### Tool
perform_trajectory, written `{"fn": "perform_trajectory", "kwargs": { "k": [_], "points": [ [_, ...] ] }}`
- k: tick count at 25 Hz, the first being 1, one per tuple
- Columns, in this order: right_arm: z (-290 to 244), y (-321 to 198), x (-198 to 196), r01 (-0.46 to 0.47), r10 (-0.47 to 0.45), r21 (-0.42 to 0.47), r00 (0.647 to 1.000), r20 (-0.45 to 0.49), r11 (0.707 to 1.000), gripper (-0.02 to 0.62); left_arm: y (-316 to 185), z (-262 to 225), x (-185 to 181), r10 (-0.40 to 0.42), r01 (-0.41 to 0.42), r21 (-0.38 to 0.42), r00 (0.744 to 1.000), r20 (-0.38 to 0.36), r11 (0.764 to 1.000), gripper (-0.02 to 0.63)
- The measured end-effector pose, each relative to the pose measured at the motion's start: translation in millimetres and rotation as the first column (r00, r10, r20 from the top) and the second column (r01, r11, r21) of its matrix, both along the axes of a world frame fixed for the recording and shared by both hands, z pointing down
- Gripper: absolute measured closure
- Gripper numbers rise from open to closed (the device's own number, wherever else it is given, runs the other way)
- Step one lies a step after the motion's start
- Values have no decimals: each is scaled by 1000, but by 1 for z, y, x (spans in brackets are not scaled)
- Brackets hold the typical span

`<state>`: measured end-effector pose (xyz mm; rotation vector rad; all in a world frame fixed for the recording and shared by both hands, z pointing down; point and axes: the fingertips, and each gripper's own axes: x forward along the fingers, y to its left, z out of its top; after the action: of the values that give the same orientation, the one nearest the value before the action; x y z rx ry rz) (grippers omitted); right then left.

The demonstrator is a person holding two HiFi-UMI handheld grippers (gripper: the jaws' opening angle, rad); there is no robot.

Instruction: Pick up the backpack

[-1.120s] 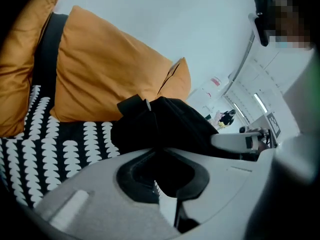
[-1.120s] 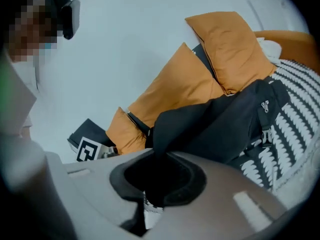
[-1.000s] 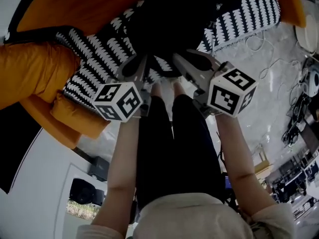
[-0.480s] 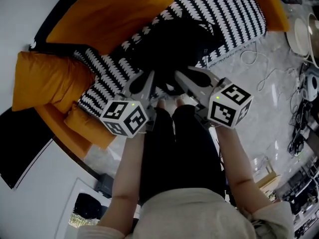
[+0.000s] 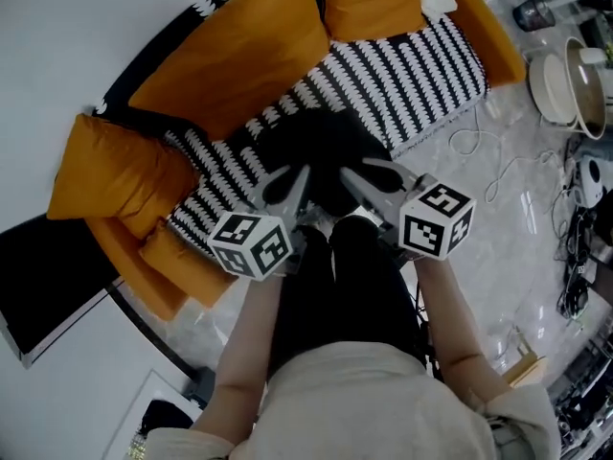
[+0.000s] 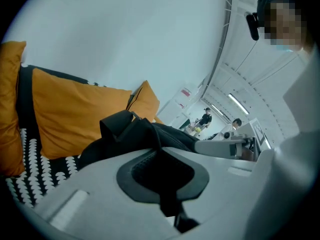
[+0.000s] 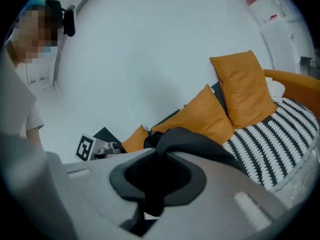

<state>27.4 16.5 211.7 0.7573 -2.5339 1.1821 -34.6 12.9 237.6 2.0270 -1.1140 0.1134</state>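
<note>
Backpack (image 5: 321, 147), black, centre frame, top fabric clenched in both left tongs (image 5: 290, 188) and right tongs (image 5: 366, 182); since a second ago risen from sofa (image 5: 421, 75), pick-up judged nearly complete.

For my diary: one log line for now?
left gripper: shut on backpack | right gripper: shut on backpack | backpack: black, over striped sofa seat

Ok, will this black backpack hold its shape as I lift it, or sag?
Probably sags: the backpack is soft fabric, bunched where the left gripper and right gripper pinch it. Its body will likely hang and swing below the two grips. Cloth clamped in shut jaws seems unlikely to slip; its weight can't be judged.
</note>
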Motion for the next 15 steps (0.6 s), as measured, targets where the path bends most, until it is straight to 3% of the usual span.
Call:
{"fn": "perform_trajectory", "kwargs": {
  "k": [5, 10, 15],
  "points": [
    [-50, 8, -4, -48, 51, -23, 991, 124, 999, 555, 11, -47, -4, 14, -13, 43, 1000, -12, 999, 591],
    [-97, -1, -6, -100, 98, -9, 955, 281, 995, 555, -4, -97, -9, 29, -27, 146, 999, -16, 989, 591],
    [-151, -7, -6, -128, 94, 69, 925, 367, 989, 555, -14, -151, -8, 50, -48, 233, 999, -3, 971, 591]
  ]
}}
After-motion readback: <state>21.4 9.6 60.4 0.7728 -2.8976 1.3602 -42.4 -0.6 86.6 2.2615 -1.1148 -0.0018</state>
